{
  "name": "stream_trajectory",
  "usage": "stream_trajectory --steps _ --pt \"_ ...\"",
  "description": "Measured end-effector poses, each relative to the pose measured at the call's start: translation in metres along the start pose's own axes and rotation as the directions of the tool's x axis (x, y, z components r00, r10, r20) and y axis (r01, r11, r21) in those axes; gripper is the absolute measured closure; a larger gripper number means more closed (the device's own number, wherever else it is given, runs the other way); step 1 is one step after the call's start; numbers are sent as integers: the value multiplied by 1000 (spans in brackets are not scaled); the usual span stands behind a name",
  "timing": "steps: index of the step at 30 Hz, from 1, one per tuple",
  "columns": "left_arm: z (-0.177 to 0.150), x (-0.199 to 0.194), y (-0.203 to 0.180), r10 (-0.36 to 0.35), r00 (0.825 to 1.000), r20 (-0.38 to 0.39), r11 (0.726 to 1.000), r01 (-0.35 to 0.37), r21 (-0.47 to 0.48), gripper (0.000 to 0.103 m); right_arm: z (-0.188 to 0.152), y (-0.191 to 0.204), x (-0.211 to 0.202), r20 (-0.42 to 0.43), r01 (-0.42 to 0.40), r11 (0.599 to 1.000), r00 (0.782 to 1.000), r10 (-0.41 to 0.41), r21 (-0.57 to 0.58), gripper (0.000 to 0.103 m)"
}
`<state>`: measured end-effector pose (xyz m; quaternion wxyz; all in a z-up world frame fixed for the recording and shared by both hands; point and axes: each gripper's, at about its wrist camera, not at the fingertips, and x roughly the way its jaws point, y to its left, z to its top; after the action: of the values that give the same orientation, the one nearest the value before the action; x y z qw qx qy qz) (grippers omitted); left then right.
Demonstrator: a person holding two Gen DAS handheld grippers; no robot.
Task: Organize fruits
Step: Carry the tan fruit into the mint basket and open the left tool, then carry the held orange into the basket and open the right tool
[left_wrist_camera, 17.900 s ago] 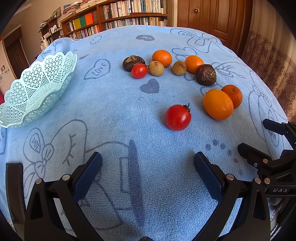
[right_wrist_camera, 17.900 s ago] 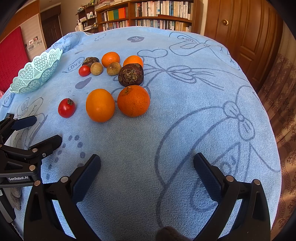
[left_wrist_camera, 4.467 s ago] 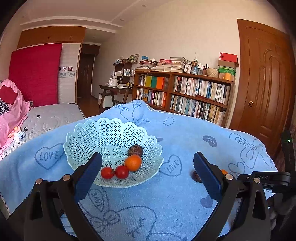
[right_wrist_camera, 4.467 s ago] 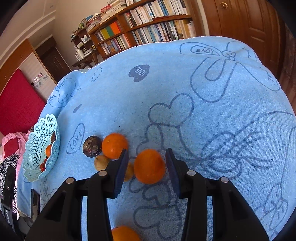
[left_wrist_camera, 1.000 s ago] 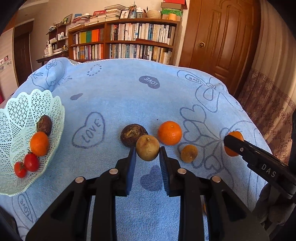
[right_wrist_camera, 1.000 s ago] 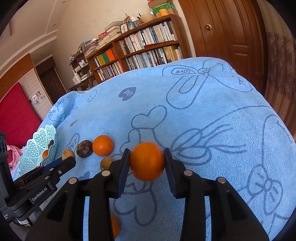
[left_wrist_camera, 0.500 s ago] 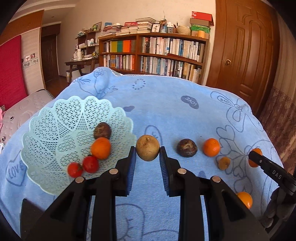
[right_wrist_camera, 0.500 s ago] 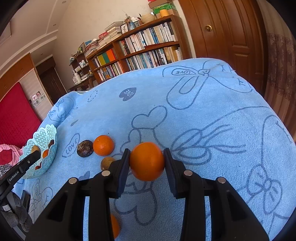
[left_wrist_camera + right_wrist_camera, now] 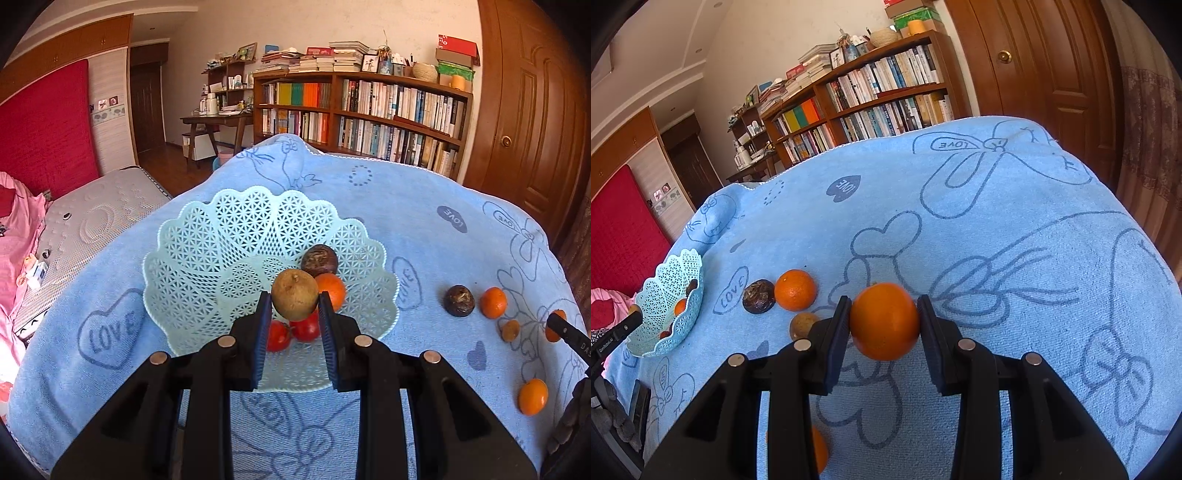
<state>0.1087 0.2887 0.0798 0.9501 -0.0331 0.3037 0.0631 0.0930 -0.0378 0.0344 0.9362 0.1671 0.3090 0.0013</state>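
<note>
Centre frame, basket (image 9: 229,236): four fruits; left hand-held gripper (image 9: 294,334) clamps one brown fruit (image 9: 294,300), right hand-held gripper (image 9: 884,341) one orange (image 9: 884,320).

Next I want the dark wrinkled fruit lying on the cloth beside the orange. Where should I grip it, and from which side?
Grip the dark fruit across its round middle, coming down from above. The orange sits close on one side, seemingly touching, so I'd set the fingers on the near and far faces, which look free. The basket stands well clear.
</note>
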Motion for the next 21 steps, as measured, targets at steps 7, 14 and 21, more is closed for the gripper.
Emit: stream_trajectory --steps 7,14,21 --pt "3 -10 24 32 999 13 998 -32 -58 37 0 0 -1 2 1 1000 1000 -1 -3 66" --pt "7 -28 44 46 998 54 995 -41 -89 33 0 0 -4 16 2 1000 1000 -2 -14 66" --pt "7 -44 55 23 997 80 996 -16 -84 31 0 5 -10 21 -18 999 1000 19 -28 66"
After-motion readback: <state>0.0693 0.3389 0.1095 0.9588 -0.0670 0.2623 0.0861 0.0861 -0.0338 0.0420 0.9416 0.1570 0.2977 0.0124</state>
